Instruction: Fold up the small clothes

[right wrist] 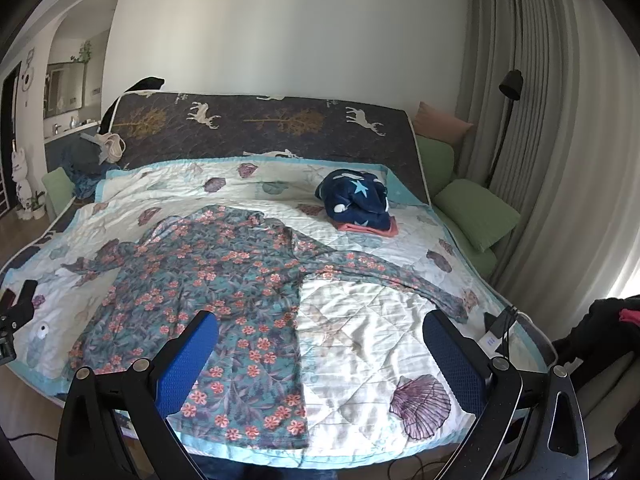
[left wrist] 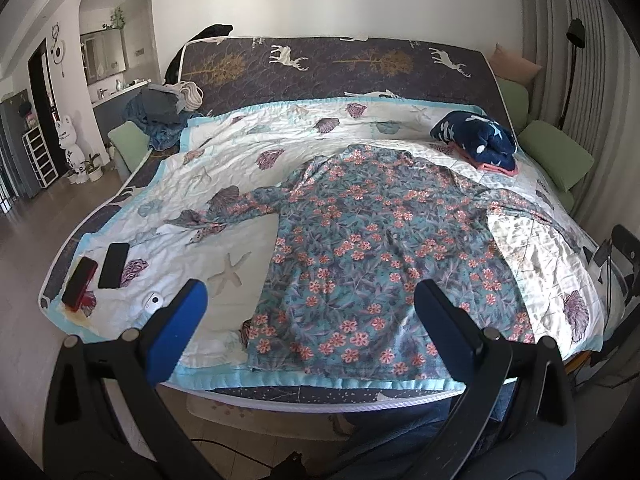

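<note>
A long-sleeved floral top [left wrist: 372,248] in teal with pink flowers lies flat on the white seashell quilt [left wrist: 224,184], sleeves spread to both sides. It also shows in the right wrist view [right wrist: 216,280]. My left gripper [left wrist: 310,312] is open and empty, above the top's hem near the bed's front edge. My right gripper [right wrist: 320,340] is open and empty, above the top's right side and the bare quilt [right wrist: 360,320]. A folded navy star-print garment [left wrist: 476,140] rests on a pink one at the back right, also in the right wrist view [right wrist: 356,198].
Two phones [left wrist: 114,264] and a small white device [left wrist: 154,302] lie on the quilt's front left corner. Piled clothes [left wrist: 160,116] sit at the back left. Green cushions [right wrist: 476,212], a floor lamp [right wrist: 508,92] and curtains stand on the right. A cable [right wrist: 500,324] lies at the right edge.
</note>
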